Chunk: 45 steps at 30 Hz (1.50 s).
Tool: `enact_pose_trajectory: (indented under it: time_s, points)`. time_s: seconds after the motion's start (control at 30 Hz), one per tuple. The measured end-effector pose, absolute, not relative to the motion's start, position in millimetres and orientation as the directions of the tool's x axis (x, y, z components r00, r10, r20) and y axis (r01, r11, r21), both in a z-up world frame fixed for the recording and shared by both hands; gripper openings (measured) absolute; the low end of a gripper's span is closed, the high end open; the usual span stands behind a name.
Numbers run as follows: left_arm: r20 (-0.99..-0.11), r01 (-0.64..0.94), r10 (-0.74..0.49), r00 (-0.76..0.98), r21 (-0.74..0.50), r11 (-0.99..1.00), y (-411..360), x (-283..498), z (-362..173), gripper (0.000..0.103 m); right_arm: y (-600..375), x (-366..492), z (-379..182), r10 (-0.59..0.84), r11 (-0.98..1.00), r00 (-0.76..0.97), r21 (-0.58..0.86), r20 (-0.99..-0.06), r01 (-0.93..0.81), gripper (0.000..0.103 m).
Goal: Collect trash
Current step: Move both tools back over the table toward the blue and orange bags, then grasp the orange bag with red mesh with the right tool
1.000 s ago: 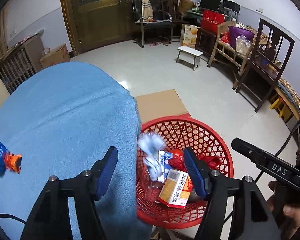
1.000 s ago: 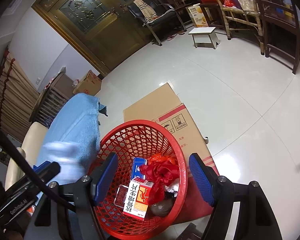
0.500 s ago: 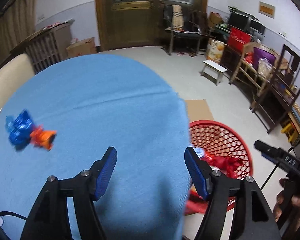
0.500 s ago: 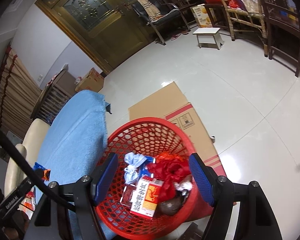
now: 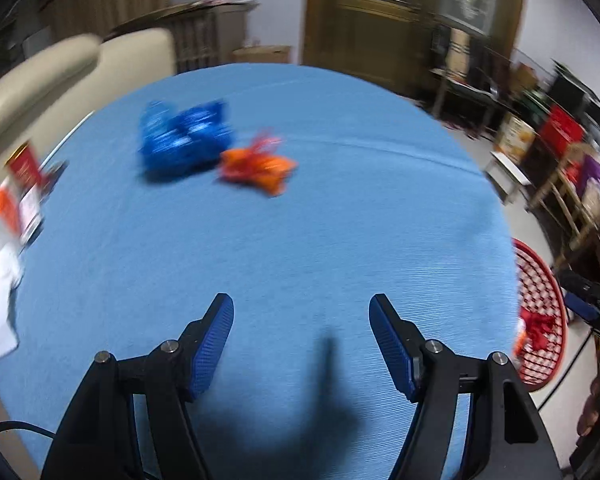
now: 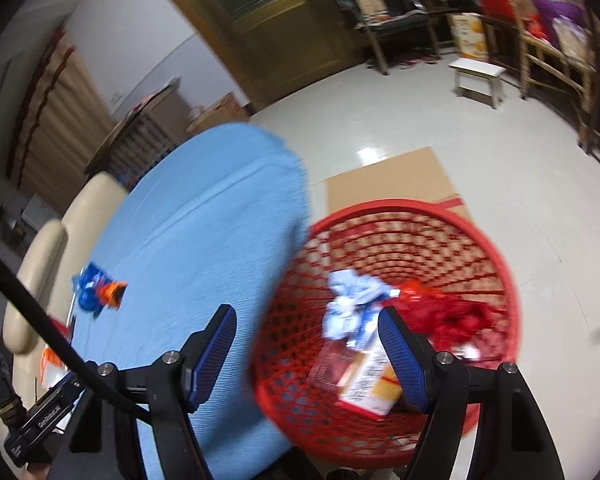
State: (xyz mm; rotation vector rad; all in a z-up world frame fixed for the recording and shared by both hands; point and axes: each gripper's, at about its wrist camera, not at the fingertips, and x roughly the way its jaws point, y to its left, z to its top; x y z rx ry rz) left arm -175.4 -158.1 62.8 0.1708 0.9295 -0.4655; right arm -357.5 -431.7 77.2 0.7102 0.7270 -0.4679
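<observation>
The fingers [image 5: 216,344] of the left gripper [image 5: 301,346] are standing open and empty over the blue tabletop [image 5: 320,220]; the right gripper [image 6: 306,354] is gaping empty too. A blue wrapper [image 5: 184,140] and orange wrapper [image 5: 256,166] are lying touching on the far left. The red basket [image 6: 496,256] is sitting right, holding trash.

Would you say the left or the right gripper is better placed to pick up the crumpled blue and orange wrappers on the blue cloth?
Left, probably. The left gripper is open over the blue cloth, facing the blue wrapper and orange wrapper. The right gripper points at the red mesh basket.
</observation>
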Motion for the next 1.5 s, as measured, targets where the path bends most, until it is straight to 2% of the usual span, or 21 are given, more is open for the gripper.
enact_pose_trajectory:
  time_s: [0.13, 0.33, 0.83, 1.13, 1.17, 1.2, 1.23, 1.5]
  points:
    - [-0.810, 0.352, -0.240, 0.535, -0.045, 0.935, -115, -161, 54, 0.071, -405, -324, 83, -0.110, 0.751, 0.662, 0.374, -0.742, 0.544, 0.077]
    - [-0.807, 0.247, -0.212, 0.551, -0.085, 0.965, -69, -146, 52, 0.071, -351, -260, 94, -0.048, 0.872, 0.654, 0.288, -0.755, 0.397, 0.077]
    - [-0.806, 0.206, -0.217, 0.551, -0.120, 0.971, -41, -138, 49, 0.071, -233, -89, 87, 0.081, 0.996, 0.629, 0.092, -0.773, -0.015, 0.077]
    - [-0.801, 0.181, -0.216, 0.558, -0.136, 0.974, -35, -128, 50, 0.071, -220, -31, 65, 0.078, 0.997, 0.586, 0.054, -0.807, -0.057, 0.077]
    - [-0.802, 0.182, -0.217, 0.557, -0.137, 0.974, -35, -125, 51, 0.071, -220, -27, 63, 0.081, 0.997, 0.575, 0.055, -0.814, -0.063, 0.075]
    - [-0.802, 0.183, -0.218, 0.556, -0.138, 0.973, -36, -124, 51, 0.071, -219, -24, 60, 0.085, 0.996, 0.566, 0.059, -0.820, -0.064, 0.068]
    - [-0.801, 0.183, -0.220, 0.557, -0.140, 0.973, -36, -122, 52, 0.071, -219, -22, 58, 0.090, 0.996, 0.556, 0.064, -0.826, -0.066, 0.048]
    - [-0.774, 0.223, -0.262, 0.576, -0.159, 0.962, -57, -84, 68, 0.071, -228, -44, 57, 0.091, 0.996, 0.556, 0.063, -0.826, -0.069, 0.046]
